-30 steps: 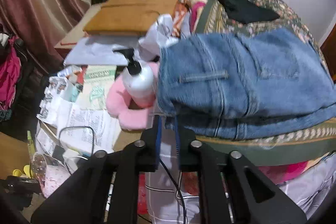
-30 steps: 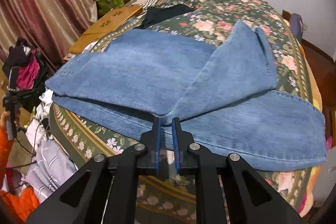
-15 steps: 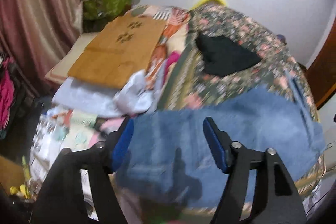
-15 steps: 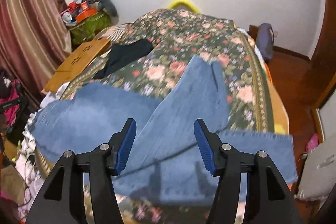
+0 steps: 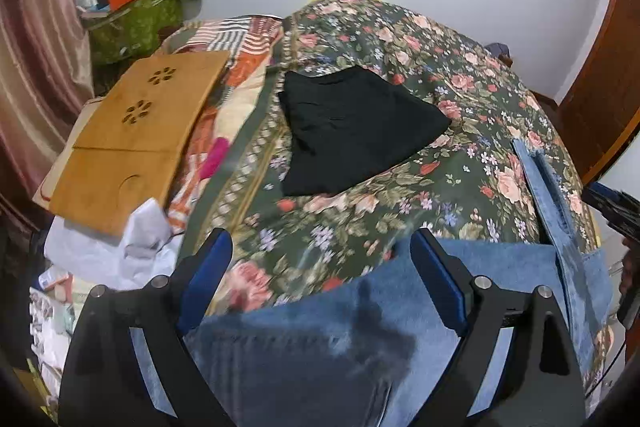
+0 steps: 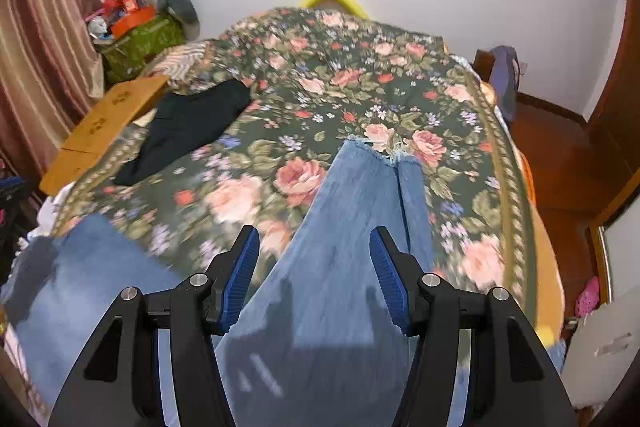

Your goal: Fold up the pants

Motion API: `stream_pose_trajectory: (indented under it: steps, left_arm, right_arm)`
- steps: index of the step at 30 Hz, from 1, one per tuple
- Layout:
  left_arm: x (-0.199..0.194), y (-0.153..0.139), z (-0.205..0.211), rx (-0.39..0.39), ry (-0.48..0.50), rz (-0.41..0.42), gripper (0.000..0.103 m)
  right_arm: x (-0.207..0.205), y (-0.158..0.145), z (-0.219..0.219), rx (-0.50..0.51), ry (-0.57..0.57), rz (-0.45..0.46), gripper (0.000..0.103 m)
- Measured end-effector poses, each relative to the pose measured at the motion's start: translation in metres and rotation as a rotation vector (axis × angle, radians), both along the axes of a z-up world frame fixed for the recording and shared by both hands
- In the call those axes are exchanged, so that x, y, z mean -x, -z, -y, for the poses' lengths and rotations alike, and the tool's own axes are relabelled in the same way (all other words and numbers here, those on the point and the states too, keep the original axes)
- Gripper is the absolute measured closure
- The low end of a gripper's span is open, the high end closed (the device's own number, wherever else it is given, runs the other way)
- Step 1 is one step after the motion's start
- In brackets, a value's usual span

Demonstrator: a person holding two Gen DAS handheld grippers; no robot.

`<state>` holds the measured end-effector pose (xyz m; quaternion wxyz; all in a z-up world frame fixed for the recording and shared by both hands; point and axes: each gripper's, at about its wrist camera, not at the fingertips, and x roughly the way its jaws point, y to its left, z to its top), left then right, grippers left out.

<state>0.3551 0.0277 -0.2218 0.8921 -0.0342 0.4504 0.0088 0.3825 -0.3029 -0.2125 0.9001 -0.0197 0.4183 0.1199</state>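
Both tongs hold nothing: the left gripper [image 5: 322,281] is spreading its jaws wider above the jeans [image 5: 320,339], and the right gripper [image 6: 314,275] stands parted over a denim leg. One pair of jeans lies along the near edge of the floral bedspread [image 6: 360,79], one leg angled toward the far right. A fold looks just released; next comes regripping an edge. One black garment [image 5: 352,131] lies far left.

Pants [image 6: 344,227] on bed [image 6: 400,87]; garment [image 6: 188,131] left.
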Motion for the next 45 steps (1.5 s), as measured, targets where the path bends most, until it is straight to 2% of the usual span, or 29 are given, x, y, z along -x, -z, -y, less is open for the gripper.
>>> stream_pose_trajectory:
  steps: [7, 11, 14, 16, 18, 20, 22, 27, 30, 34, 38, 41, 45]
  left_arm:
    - [-0.035, 0.029, 0.017, -0.02, 0.038, -0.052, 0.012]
    - [-0.043, 0.047, 0.016, 0.001, 0.033, -0.089, 0.012]
    - [-0.045, 0.057, 0.019, -0.002, 0.046, -0.1, 0.012]
    - [-0.047, 0.064, 0.024, -0.045, 0.047, -0.1, 0.012]
    - [-0.049, 0.069, 0.026, -0.068, 0.04, -0.115, 0.012]
    - [-0.049, 0.071, 0.028, -0.075, 0.03, -0.127, 0.012]
    - [-0.046, 0.067, 0.03, -0.082, 0.026, -0.121, 0.012]
    - [-0.028, 0.051, 0.041, -0.075, 0.051, -0.116, 0.012]
    - [-0.014, 0.043, 0.053, -0.077, 0.07, -0.117, 0.012]
    - [0.01, 0.034, 0.076, -0.078, 0.105, -0.118, 0.012]
    - [0.034, 0.028, 0.101, -0.09, 0.144, -0.111, 0.012]
    - [0.053, 0.025, 0.122, -0.1, 0.18, -0.106, 0.012]
    - [0.069, 0.03, 0.142, -0.115, 0.216, -0.122, 0.012]
  right_arm:
    - [-0.069, 0.042, -0.002, -0.048, 0.03, -0.084, 0.049]
    - [-0.096, 0.066, -0.003, -0.05, 0.05, -0.136, 0.05]
    - [-0.105, 0.081, 0.001, -0.102, 0.056, -0.18, 0.055]
    - [-0.105, 0.083, 0.005, -0.129, 0.061, -0.181, 0.065]
    - [-0.105, 0.083, 0.009, -0.137, 0.069, -0.192, 0.087]
    - [-0.104, 0.081, 0.012, -0.141, 0.06, -0.206, 0.095]
    - [-0.1, 0.075, 0.016, -0.135, 0.062, -0.202, 0.097]
    - [-0.072, 0.034, 0.052, -0.193, 0.119, -0.116, 0.097]
    - [-0.044, 0.001, 0.079, -0.187, 0.14, -0.055, 0.098]
    - [0.004, -0.042, 0.119, -0.18, 0.174, 0.023, 0.097]
    - [0.052, -0.072, 0.151, -0.171, 0.209, 0.075, 0.098]
    - [0.078, -0.079, 0.17, -0.151, 0.234, 0.095, 0.098]
    - [0.11, -0.067, 0.199, -0.138, 0.271, 0.067, 0.098]
